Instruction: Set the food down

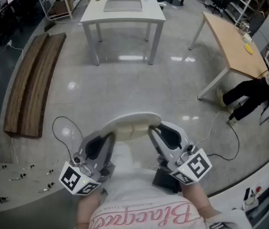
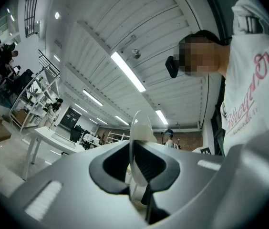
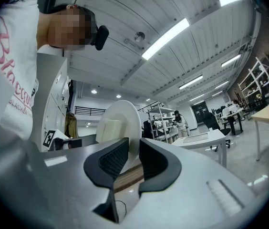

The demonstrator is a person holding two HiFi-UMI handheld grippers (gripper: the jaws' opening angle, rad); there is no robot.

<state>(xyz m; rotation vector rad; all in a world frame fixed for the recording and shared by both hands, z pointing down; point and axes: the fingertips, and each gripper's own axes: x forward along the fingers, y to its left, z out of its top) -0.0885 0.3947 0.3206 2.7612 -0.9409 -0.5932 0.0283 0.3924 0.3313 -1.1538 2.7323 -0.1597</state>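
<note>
- A white plate holds pale blocks of food.
- The left tongs and right tongs are each clamped on the plate's rim, one on each side.
- The plate is up in the air over the floor.
- A white bench stands well ahead.
- Wooden boards lie on the left.

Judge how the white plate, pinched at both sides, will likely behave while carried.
The plate looks stiff: it spans between the left tongs and right tongs, gripped only at its rim. Its smooth-looking surface may slip in that thin grip. The pale food blocks sit loose and could slide if it tilts.
</note>
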